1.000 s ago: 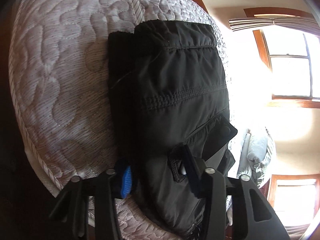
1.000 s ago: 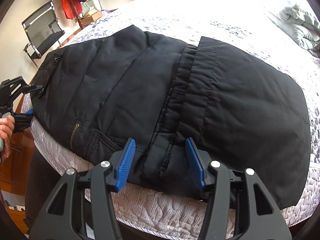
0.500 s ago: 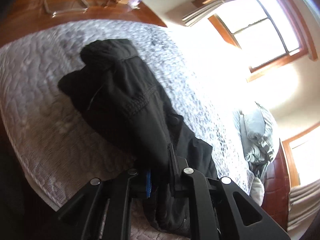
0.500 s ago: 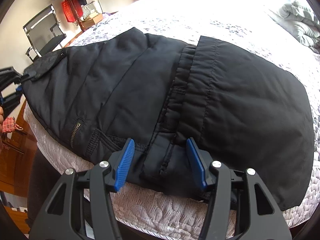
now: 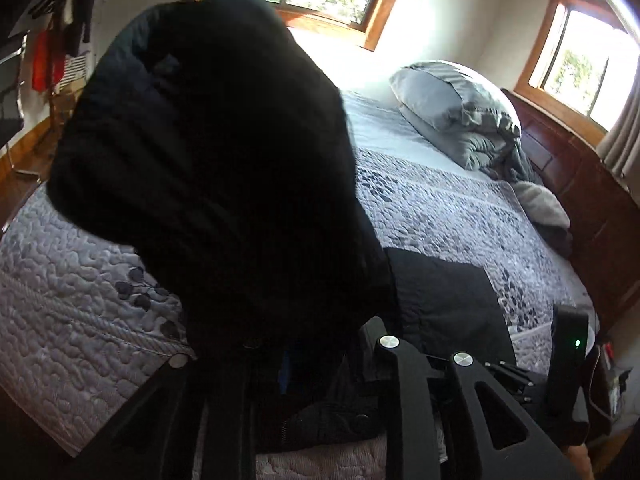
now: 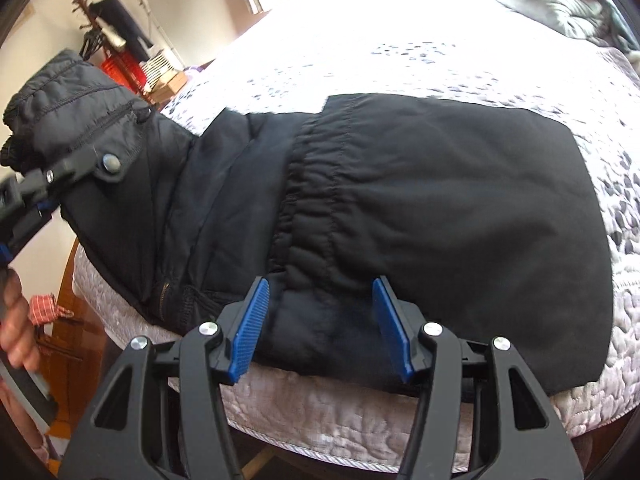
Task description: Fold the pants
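Black padded pants (image 6: 440, 200) lie across the quilted bed (image 6: 360, 412). Their left end is raised off the quilt, and my left gripper (image 6: 44, 184) clamps it beside a snap button (image 6: 112, 162). In the left wrist view that lifted fabric (image 5: 208, 140) hangs in a dark bunch over the left gripper (image 5: 316, 352). Its jaws are opening slightly with cloth still pinched between them. My right gripper (image 6: 320, 328) stands open at the near bed edge. Its blue pads (image 6: 252, 332) straddle the pants' folded near edge without pressing it.
A grey pillow and a rumpled blanket (image 5: 452, 108) lie at the head of the bed by a wooden headboard (image 5: 580, 200). A coat rack with dark clothes (image 6: 108, 36) stands by the far wall. A person's hand (image 6: 16, 320) grips the left tool's handle.
The left gripper closed on the pants' end, rolled, and lifted it up off the quilt toward the rest of the pants. The right gripper shifted only slightly and stayed open.
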Available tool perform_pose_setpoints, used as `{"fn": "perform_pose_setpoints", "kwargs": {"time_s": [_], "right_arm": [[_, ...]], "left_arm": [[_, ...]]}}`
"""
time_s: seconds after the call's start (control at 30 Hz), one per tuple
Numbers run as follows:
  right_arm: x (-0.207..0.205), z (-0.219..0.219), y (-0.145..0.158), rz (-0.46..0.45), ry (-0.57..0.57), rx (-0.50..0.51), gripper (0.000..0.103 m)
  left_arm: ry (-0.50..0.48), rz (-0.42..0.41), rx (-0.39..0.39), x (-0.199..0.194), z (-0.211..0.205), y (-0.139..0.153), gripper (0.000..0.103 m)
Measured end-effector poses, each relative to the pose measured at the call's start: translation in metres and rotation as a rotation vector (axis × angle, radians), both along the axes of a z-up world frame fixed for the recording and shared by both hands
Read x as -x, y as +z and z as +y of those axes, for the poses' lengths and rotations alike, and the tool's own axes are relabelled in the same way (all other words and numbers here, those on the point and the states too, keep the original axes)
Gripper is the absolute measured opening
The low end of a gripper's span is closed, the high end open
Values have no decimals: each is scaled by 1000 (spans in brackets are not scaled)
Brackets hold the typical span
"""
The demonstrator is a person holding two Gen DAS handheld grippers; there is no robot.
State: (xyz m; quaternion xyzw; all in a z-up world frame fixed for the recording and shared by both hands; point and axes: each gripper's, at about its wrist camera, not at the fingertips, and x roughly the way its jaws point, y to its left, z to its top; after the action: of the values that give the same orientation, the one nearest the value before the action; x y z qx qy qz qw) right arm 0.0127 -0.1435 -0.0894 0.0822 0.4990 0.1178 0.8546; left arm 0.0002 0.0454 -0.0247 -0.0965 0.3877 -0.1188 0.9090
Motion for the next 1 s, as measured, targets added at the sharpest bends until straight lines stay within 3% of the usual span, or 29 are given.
{"fn": "perform_pose_setpoints", "kwargs": {"time_s": [0.3,0.4,0.5,0.63,0.73,0.8,0.9,1.0], "right_arm": [[3,-50,3,2,-134,-3,55],[3,-56,6,-7,-143,12,59],[1,-56,10,-16,-139,26,63],[-1,-55,19,-37,-127,-1,65],[-8,-48,32,-63,-108,-48,74],[-15,-41,40,-76,-88,-67,74],[-33,-29,43,-70,-53,-86,76],[-54,-17,37,-34,-33,-85,76]], "left_arm": [[-245,111,-245,0,-77,-51,34],[-274,112,-263,6,-86,-55,37],[-249,127,-217,7,-81,-52,40],[-181,138,-131,9,-59,-42,52],[-142,158,-55,4,-39,-37,54],[-80,145,-71,2,-25,-38,60],[8,142,-167,-10,-18,-43,61],[56,173,-172,-22,-8,-52,61]]}}
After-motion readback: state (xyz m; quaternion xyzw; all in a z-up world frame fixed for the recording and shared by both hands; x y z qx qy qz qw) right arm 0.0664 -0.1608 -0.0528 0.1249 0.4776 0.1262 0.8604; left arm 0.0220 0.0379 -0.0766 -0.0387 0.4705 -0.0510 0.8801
